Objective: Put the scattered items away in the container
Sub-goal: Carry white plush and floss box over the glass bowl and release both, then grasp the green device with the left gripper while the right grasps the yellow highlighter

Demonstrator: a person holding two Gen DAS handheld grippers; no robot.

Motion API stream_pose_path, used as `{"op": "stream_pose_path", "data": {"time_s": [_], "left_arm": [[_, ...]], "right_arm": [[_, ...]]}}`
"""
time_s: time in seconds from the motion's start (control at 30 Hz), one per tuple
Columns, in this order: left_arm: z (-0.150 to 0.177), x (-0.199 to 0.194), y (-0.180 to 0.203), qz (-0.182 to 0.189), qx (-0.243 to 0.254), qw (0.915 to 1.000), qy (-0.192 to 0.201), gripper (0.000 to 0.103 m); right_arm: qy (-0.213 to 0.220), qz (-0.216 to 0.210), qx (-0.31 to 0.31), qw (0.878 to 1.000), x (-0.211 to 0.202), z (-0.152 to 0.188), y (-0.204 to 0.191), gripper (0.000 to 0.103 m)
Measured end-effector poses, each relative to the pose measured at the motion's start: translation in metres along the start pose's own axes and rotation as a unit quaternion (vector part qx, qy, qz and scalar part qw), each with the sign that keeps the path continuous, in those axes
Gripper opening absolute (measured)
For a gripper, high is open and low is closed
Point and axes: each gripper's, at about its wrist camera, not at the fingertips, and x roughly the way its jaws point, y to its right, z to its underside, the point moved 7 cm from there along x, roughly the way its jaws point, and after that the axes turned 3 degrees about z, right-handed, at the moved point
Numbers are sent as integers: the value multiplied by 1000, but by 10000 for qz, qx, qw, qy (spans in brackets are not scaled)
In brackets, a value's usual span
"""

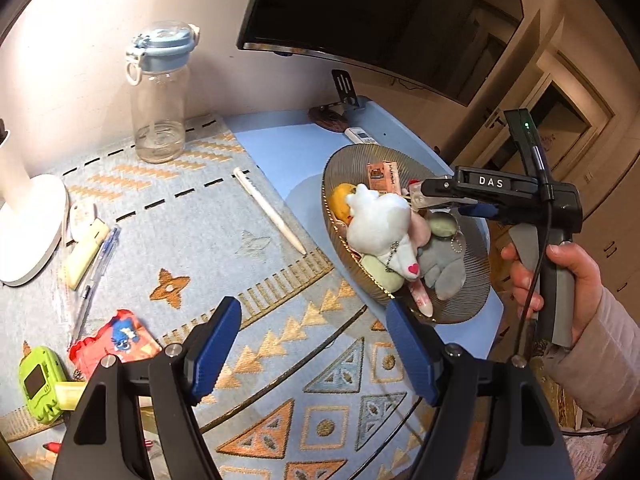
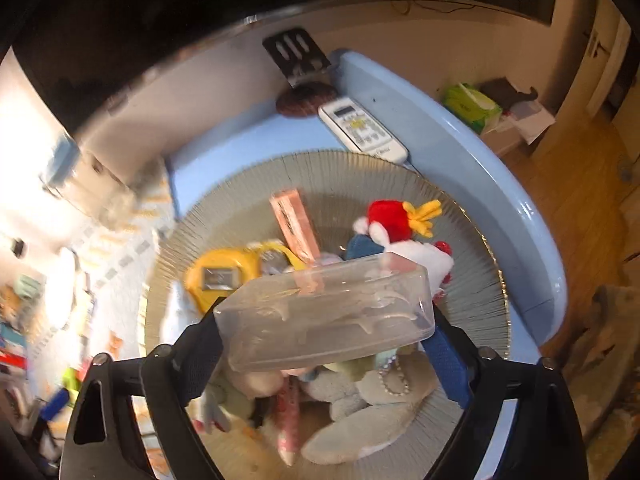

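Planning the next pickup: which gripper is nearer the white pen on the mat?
Left. The left gripper hovers just short of the white pen; the right gripper is over the bowl.

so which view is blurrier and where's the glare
Right wrist view: motion blur smears its left side, though the clear plastic box stays fairly sharp. Left wrist view: crisp, with glare on the wall above the white lamp base.

Pale wall (image 1: 80,60) behind the work surface, brightly lit at left. Large dark screen (image 1: 380,12) mounted above. Blue table (image 2: 480,168) partly covered by a patterned woven mat (image 1: 260,340). Wooden floor (image 2: 568,184) at right (warm tone). Cream cabinet doors (image 1: 580,92) beyond, in dimmer light.
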Motion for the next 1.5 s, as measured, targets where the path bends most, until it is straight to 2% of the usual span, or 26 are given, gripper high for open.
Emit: {"op": "stream_pose_path", "data": {"time_s": [0.07, 0.1, 0.27, 0.47, 0.67, 0.83, 0.93, 1.0, 1.07, 1.17, 1.27, 1.37, 1.5], "left_arm": [[2, -6, -11, 44, -138, 9999, 49, 72], [2, -8, -16, 63, -213, 9997, 61, 72], [9, -22, -38, 68, -336, 9993, 123, 72], [25, -40, -62, -6, -383, 9992, 100, 72], [51, -73, -108, -304, -583, 9978, 88, 72], [72, -106, -166, -650, -933, 9934, 160, 72], [83, -123, -197, -763, -1152, 9902, 200, 72], [89, -128, -211, -731, -1235, 9895, 142, 72], [94, -128, -219, -673, -1177, 9908, 5, 72], [100, -116, -220, -553, -912, 9939, -297, 72], [103, -99, -218, -584, -617, 9950, -530, 72], [103, -85, -220, -583, -458, 9953, -622, 72], [100, -72, -227, -677, -314, 9947, -712, 72]], "right_arm": [[-390, 297, 89, 9988, 10, 8, 3, 95], [-430, 415, 135, 9981, 10, 10, 5, 95], [2, 481, 330, 9983, -20, 16, 6, 96], [430, 22, 574, 9974, -60, 16, -13, 96], [762, -831, 366, 9930, -83, 25, -88, 96], [585, -1576, -129, 9857, -90, 41, -166, 96], [234, -1920, -426, 9802, -83, 65, -215, 96], [-41, -1995, -713, 9773, -75, 86, -246, 96], [-255, -1974, -1178, 9729, -68, 106, -275, 96], [-346, -1619, -2111, 9633, -57, 136, -307, 95], [-369, -1444, -2829, 9475, -45, 158, -327, 88], [-572, -1421, -3108, 9381, -27, 166, -336, 87], [-676, -1351, -3445, 9266, -13, 168, -346, 80]]}}
